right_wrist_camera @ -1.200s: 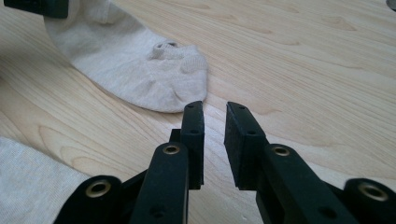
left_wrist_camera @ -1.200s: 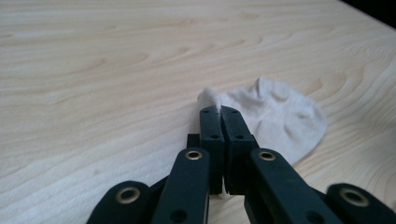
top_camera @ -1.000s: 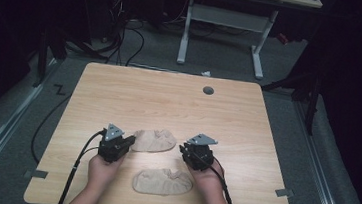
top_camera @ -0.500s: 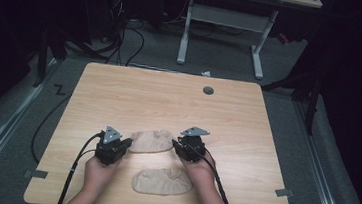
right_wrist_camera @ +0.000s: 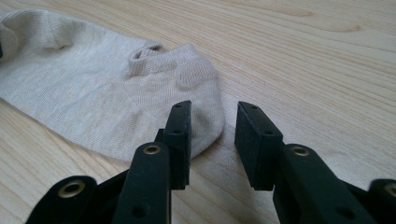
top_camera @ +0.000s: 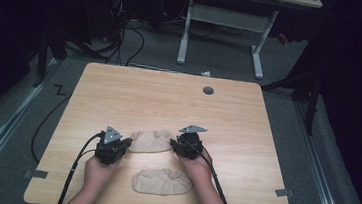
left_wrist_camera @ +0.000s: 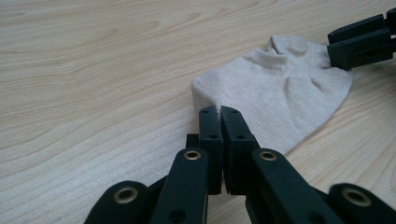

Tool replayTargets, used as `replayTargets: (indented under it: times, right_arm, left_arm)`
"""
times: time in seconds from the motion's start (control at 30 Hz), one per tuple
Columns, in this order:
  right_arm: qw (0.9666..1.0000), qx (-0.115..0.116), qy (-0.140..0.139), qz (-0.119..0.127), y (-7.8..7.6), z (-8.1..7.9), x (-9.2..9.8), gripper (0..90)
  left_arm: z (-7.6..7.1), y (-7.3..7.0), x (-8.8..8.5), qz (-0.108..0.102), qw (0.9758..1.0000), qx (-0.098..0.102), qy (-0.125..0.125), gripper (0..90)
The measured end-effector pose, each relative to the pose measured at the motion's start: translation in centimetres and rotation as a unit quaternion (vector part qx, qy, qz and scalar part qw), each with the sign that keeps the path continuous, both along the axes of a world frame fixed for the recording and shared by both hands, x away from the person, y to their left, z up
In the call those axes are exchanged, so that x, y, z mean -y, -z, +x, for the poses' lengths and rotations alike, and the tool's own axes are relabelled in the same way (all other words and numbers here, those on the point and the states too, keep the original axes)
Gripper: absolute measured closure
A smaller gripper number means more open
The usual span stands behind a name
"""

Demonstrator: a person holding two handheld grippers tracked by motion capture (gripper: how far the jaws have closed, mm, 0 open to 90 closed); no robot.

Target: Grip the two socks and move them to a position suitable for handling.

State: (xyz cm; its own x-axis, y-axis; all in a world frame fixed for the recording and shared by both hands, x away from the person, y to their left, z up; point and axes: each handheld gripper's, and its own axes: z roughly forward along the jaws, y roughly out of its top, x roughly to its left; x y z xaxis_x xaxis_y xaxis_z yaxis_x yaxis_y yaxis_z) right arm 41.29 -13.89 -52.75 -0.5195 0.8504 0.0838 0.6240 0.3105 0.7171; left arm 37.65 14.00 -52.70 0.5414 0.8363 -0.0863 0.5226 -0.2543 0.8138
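Note:
Two beige ankle socks lie on the wooden table [top_camera: 134, 97]. The far sock [top_camera: 149, 141] stretches between my two grippers, and the near sock [top_camera: 162, 181] lies flat between the person's forearms. My left gripper [top_camera: 124, 145] is at the far sock's left end; in the left gripper view its jaws [left_wrist_camera: 220, 111] are pressed together on the edge of that sock [left_wrist_camera: 280, 93]. My right gripper [top_camera: 175, 144] stands open at the other end. In the right gripper view [right_wrist_camera: 212, 109], one jaw rests over the sock [right_wrist_camera: 93, 88] and the other over bare wood. The right gripper [left_wrist_camera: 330, 41] also appears in the left gripper view.
A round cable hole [top_camera: 208, 90] sits near the table's far edge. Black cables [top_camera: 74, 172] trail from the grippers off the front. A white desk frame [top_camera: 224, 21] stands on the floor beyond the table.
My right gripper has moved left and forward from beside the near sock to the far sock's right end. The left gripper has stayed put.

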Motion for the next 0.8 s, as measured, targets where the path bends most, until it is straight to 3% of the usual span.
replayTargets:
  times: [0.17,0.37,0.4,0.43,0.5,0.8]
  right_arm:
    - [1.0000,0.006,0.000,0.003,-0.3,0.1,-0.1,67.5]
    - [1.0000,-0.007,0.001,-0.002,0.0,0.5,-0.3,69.7]
    - [1.0000,-0.009,0.001,0.000,0.0,0.4,-0.3,73.2]
    - [0.9999,-0.005,-0.006,-0.010,0.0,0.4,-0.4,83.3]
    - [0.9998,-0.007,-0.012,-0.015,-0.1,0.3,-0.6,87.1]
    - [0.9986,0.029,-0.031,-0.030,-1.9,-1.2,-0.4,87.5]
  left_arm:
    - [0.0,0.0,0.1,0.000,1.0000,0.000,0.000,87.8]
    - [0.0,0.0,0.1,0.000,1.0000,-0.001,0.002,87.8]
    - [0.0,0.0,0.2,0.001,1.0000,0.000,0.003,87.8]
    - [0.0,0.0,0.2,0.003,1.0000,0.000,0.003,87.8]
    - [-0.1,0.0,0.1,0.002,1.0000,0.000,0.004,87.9]
    - [-1.3,-1.4,0.2,-0.018,0.9994,0.023,0.016,87.9]
